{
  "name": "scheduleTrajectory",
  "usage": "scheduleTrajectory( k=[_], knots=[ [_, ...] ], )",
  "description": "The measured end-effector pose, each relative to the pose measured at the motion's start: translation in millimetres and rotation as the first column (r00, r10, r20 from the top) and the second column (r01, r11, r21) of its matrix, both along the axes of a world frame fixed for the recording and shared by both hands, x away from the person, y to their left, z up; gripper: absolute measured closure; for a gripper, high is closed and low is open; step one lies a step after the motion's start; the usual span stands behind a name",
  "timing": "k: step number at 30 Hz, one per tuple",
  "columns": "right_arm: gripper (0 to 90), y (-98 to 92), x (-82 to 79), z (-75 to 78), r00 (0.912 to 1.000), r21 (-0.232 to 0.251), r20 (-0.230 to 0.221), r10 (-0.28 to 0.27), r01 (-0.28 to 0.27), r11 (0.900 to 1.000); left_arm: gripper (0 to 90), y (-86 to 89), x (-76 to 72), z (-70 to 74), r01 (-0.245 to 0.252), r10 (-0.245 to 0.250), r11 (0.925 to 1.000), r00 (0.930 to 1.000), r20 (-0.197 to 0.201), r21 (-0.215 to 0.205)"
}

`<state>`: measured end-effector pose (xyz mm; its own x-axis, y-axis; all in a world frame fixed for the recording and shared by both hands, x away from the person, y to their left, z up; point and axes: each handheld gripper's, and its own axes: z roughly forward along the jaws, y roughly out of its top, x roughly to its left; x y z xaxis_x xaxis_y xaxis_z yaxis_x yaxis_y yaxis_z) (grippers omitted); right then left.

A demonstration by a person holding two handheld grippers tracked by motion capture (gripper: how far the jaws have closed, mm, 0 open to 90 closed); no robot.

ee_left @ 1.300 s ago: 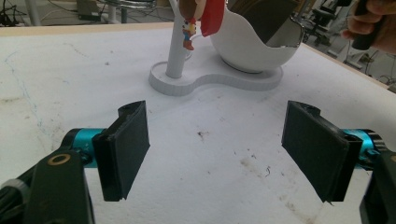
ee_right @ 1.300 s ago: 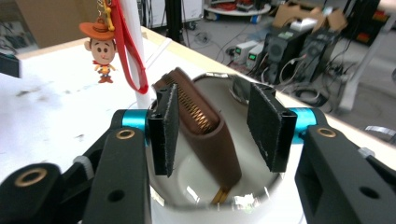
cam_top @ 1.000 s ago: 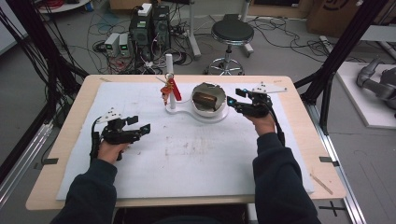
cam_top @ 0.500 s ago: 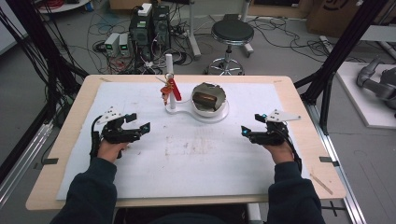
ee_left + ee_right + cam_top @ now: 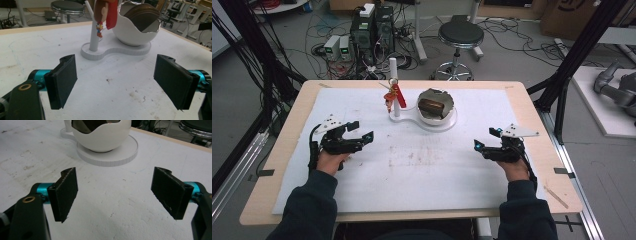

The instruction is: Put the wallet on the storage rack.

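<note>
i see both claws parked low over the white mat (image 5: 422,175), nothing in either one.

left gripper (image 5: 362,138): jaws spread wide, just finished opening, bare mat between the pads (image 5: 65,80). ahead of it and a bit to its right sits the white stand (image 5: 117,51), well apart from the fingertips. the post (image 5: 93,32) is the nearest part, with a red figure charm (image 5: 107,13) hanging at it; the cracked-egg bowl (image 5: 135,30) is beyond on the right, something brown inside.

right gripper (image 5: 486,141): jaws also wide, just been opening, nothing between them, only mat. the egg bowl (image 5: 102,135) sits ahead of it and slightly to its left on the round base (image 5: 112,155), apart from the pads (image 5: 66,195), no contact.

from the high view the stand (image 5: 432,120) lies between the two claws and farther out on the table (image 5: 532,100). both hands rest at the near half of the mat, left hand (image 5: 329,162) and right hand (image 5: 514,170) well apart from each other.
</note>
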<state>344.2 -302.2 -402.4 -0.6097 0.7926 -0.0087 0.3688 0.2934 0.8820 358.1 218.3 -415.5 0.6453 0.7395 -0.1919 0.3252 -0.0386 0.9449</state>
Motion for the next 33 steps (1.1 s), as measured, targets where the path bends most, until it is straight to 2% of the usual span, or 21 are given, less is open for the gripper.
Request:
scheduleTrajectory(
  k=[7,14,21,33],
  knots=[
    [21.9,-1.6,-1.4,0.8,0.9998,-0.006,0.012,-0.016,0.016,1.0,18.9,-2.2,-0.8,-0.3,0.006,-0.006,1.0,1.0,0.002,0.0],
    [21.9,-2.3,1.0,-2.2,0.9998,-0.01,-0.011,-0.015,0.015,1.0,18.9,-1.4,-1.0,-0.8,0.002,-0.002,1.0,1.0,-0.001,0.002],
    [21.9,-2.4,0.8,-1.3,0.9997,-0.017,0.007,-0.023,0.023,1.0,19.0,-2.8,-2.2,-1.5,0.005,-0.005,1.0,1.0,-0.001,0.0],
    [22.0,-5.8,2.0,-1.4,0.9993,-0.013,0.008,-0.036,0.036,0.999,19.1,-1.8,-2.3,-3.4,0.001,-0.001,1.0,1.0,-0.008,0.0]
  ],
)
